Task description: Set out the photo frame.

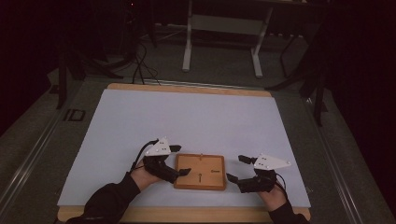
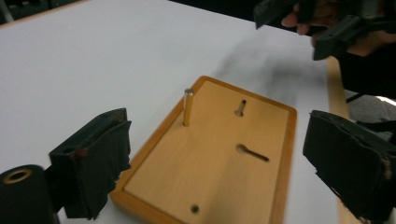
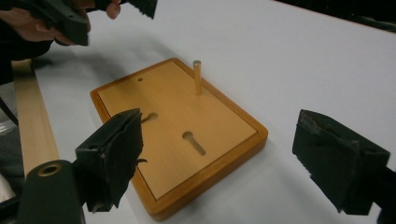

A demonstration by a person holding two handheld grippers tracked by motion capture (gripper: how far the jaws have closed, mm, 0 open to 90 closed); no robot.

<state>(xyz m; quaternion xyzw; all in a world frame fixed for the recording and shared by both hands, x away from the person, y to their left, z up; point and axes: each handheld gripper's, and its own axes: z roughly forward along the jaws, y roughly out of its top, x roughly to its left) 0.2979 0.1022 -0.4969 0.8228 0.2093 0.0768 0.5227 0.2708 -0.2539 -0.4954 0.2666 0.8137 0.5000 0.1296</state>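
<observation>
Our left gripper (image 2: 215, 163) holds its jaws wide over the wooden board (image 2: 210, 154) on the white worktop (image 2: 93, 60); a peg (image 2: 187, 107) stands upright in it.

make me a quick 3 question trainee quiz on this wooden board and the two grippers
1. True or false: the left gripper is clamped on the wooden board.
2. What stands upright on the board? A) a metal peg B) a red cup C) a screwdriver
3. Fill in: the board lies on the white table cover, ____ the two grippers.

Key:
1. False: both the left gripper and the right gripper are open, with nothing held.
2. A: the peg stands near one long edge, with two keyhole-shaped slots in the face.
3. Between.
</observation>
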